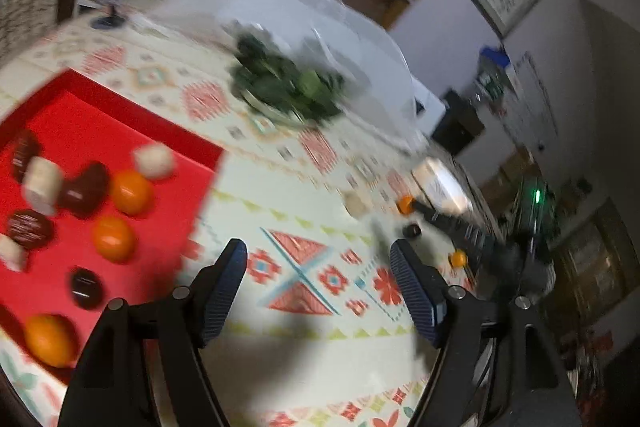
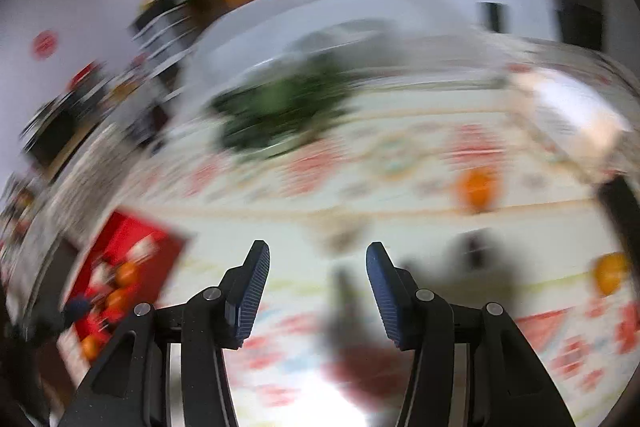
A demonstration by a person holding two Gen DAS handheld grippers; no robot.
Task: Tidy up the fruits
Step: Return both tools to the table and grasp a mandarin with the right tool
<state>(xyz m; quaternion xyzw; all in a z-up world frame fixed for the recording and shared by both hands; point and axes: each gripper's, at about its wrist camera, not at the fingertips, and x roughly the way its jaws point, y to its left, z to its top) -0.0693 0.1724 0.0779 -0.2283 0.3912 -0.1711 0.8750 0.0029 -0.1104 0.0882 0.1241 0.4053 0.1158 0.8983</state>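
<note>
A red tray lies at the left in the left wrist view. It holds three oranges, several dark fruits and pale ones. My left gripper is open and empty above the patterned tablecloth, right of the tray. Loose on the cloth far right lie two oranges and a dark fruit. In the blurred right wrist view my right gripper is open and empty over the cloth. Two oranges and a dark fruit lie ahead to the right; the red tray is at the left.
A plate of green leaves sits under a clear dome cover at the back of the table; it also shows in the right wrist view. A white packet lies near the table's right edge. Shelves and clutter stand beyond.
</note>
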